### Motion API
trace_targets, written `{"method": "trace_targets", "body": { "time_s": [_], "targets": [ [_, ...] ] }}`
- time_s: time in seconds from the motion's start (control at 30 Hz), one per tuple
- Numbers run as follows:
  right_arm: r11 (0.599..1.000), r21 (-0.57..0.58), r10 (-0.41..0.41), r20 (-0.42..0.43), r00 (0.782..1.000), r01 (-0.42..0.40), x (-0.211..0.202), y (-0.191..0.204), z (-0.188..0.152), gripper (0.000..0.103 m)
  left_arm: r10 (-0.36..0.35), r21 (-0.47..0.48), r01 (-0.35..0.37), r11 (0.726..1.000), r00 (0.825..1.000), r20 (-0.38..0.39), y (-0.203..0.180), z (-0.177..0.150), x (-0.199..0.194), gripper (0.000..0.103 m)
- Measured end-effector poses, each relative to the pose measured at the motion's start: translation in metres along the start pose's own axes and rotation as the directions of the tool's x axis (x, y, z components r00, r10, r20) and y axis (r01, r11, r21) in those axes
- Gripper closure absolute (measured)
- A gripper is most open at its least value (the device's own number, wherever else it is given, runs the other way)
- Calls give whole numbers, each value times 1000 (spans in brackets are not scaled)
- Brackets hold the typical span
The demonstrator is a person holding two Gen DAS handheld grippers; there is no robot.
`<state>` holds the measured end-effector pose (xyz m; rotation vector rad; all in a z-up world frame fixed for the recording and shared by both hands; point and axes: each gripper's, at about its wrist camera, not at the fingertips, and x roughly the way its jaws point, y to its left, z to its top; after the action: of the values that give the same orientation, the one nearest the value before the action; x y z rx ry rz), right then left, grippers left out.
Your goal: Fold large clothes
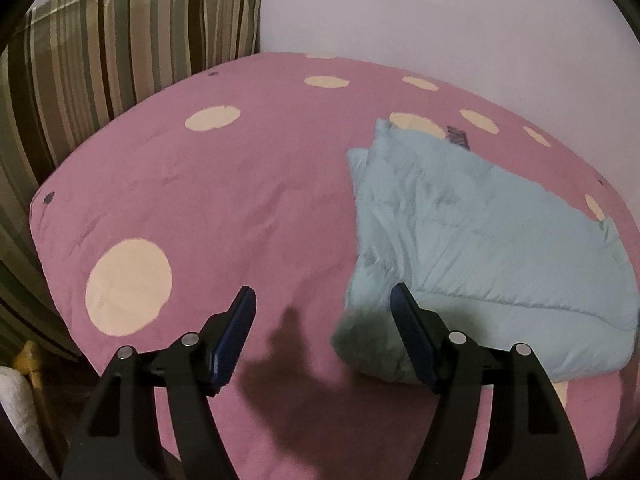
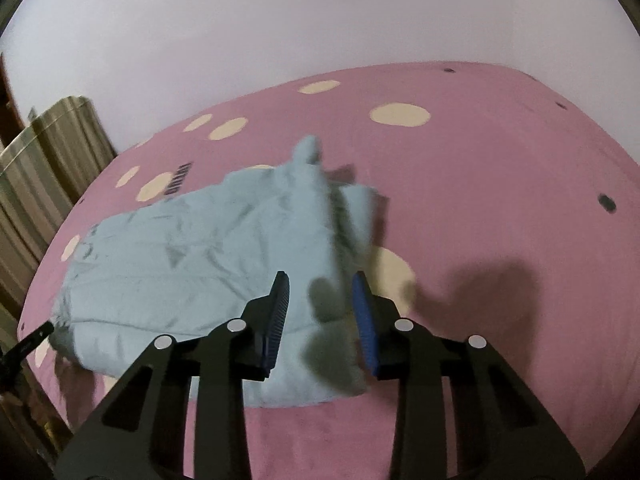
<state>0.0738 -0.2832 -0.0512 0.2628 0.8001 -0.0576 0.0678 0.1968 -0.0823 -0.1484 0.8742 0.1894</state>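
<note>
A light blue garment lies folded over on the pink bed cover with cream dots. In the left wrist view my left gripper is open and empty, above the bed just left of the garment's near left corner. In the right wrist view the garment lies left of centre, its right edge bunched up and blurred. My right gripper is open and empty above the garment's near right corner. The tip of the left gripper shows at the left edge.
A striped curtain hangs along the bed's left side; it also shows in the right wrist view. A pale wall stands behind the bed. The bed's near edge runs below the grippers.
</note>
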Motion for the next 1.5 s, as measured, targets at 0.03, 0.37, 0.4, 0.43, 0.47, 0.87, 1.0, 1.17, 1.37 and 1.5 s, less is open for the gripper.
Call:
{"method": "trace_targets", "body": {
  "time_s": [0.03,0.37,0.4,0.43,0.47,0.87,1.0,1.17,1.37,1.5],
  "targets": [
    [1000,-12,10,-3,1000,-10,0,6,1,70,-4,5,4,1000,1000,4,-1,2,-2,33],
    [972,-205,94,-100,991,-113,30,103,-1,70,-49,40,49,998,999,1,-13,20,-1,33],
    [969,-214,103,-109,989,-124,35,112,0,70,-51,48,51,998,999,1,-15,22,0,33],
    [967,-219,106,-114,988,-129,40,118,2,70,-51,57,51,997,999,2,-18,24,1,33],
    [966,-225,106,-119,987,-131,44,124,5,70,-53,65,52,997,999,1,-20,26,3,33],
    [957,-260,92,-158,983,-131,74,174,13,70,-48,91,50,995,999,-18,-30,39,25,33],
    [959,-257,76,-171,982,-118,82,173,10,70,-42,98,45,994,999,-30,-31,41,34,33],
    [961,-257,58,-182,982,-104,91,172,7,70,-33,105,38,994,998,-47,-35,39,45,33],
    [961,-263,26,-207,978,-81,106,172,1,70,-30,116,36,993,998,-58,-39,37,53,33],
    [956,-288,-9,-214,977,-54,117,174,-7,70,-29,122,37,992,997,-68,-42,36,58,33]
  ]
}}
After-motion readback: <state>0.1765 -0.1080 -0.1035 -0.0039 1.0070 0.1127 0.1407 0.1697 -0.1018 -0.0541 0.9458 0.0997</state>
